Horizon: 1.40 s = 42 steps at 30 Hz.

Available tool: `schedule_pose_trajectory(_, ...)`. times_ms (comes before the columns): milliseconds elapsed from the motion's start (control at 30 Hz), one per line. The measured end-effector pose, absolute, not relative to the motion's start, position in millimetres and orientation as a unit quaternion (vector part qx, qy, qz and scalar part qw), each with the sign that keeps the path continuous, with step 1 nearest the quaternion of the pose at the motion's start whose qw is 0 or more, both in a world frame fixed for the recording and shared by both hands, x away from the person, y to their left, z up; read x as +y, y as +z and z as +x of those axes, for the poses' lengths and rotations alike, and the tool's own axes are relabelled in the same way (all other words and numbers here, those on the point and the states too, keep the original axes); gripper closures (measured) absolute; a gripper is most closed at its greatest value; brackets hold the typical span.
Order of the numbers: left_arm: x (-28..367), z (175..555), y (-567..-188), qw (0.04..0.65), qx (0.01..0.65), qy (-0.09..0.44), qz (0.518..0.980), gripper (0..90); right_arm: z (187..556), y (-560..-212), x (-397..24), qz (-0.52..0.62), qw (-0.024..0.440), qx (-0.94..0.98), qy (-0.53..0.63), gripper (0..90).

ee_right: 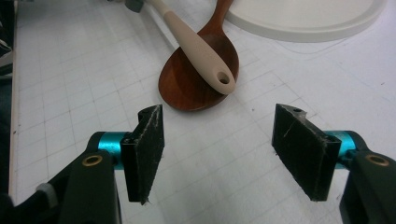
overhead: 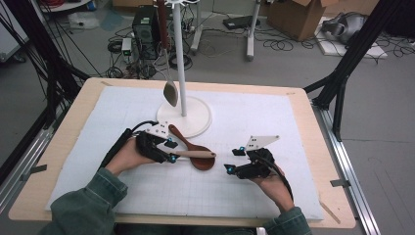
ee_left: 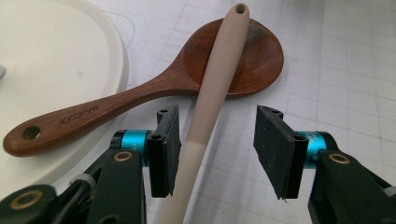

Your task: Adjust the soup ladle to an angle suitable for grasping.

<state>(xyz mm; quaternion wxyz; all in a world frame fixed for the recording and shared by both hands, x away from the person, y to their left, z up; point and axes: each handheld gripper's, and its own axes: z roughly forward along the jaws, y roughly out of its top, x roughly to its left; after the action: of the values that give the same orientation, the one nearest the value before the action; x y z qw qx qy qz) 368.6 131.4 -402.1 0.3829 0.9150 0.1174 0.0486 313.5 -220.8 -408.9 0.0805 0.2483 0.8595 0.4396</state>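
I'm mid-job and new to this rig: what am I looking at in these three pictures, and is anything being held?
There is no robot arm. A person holds a two-jaw tool in each hand: the left gripper and the right gripper.

The high view looks down on the white mat from above the person's side. The other two pictures come from cameras riding on each gripper, looking along its black jaws.

On the mat lies a dark wooden spoon, its handle end resting on the round white base of a stand. A beige utensil handle lies across the spoon's bowl. A metal spoon hangs from the stand.

The left jaws straddle the beige handle; one pad looks against it, the other stands clear, so it is not gripped. The right jaws are open with nothing between them.
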Motion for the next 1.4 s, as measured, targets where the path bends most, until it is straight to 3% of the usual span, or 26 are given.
schedule_pose_trajectory(567,122.0,377.6,-425.0,0.332,0.134,0.044,0.932,57.4,312.5,-410.4,-220.8,0.246,0.081,0.858,0.445,34.2)
schedule_pose_trajectory(800,121.2,379.4,-426.8,0.319,0.128,0.048,0.938,66.6,312.7,-410.5,-217.4,0.243,0.080,0.858,0.445,34.2)
schedule_pose_trajectory(1400,130.0,373.4,-410.4,0.350,0.126,0.066,0.926,70.5,315.8,-406.7,-203.4,0.240,0.079,0.858,0.447,34.5)
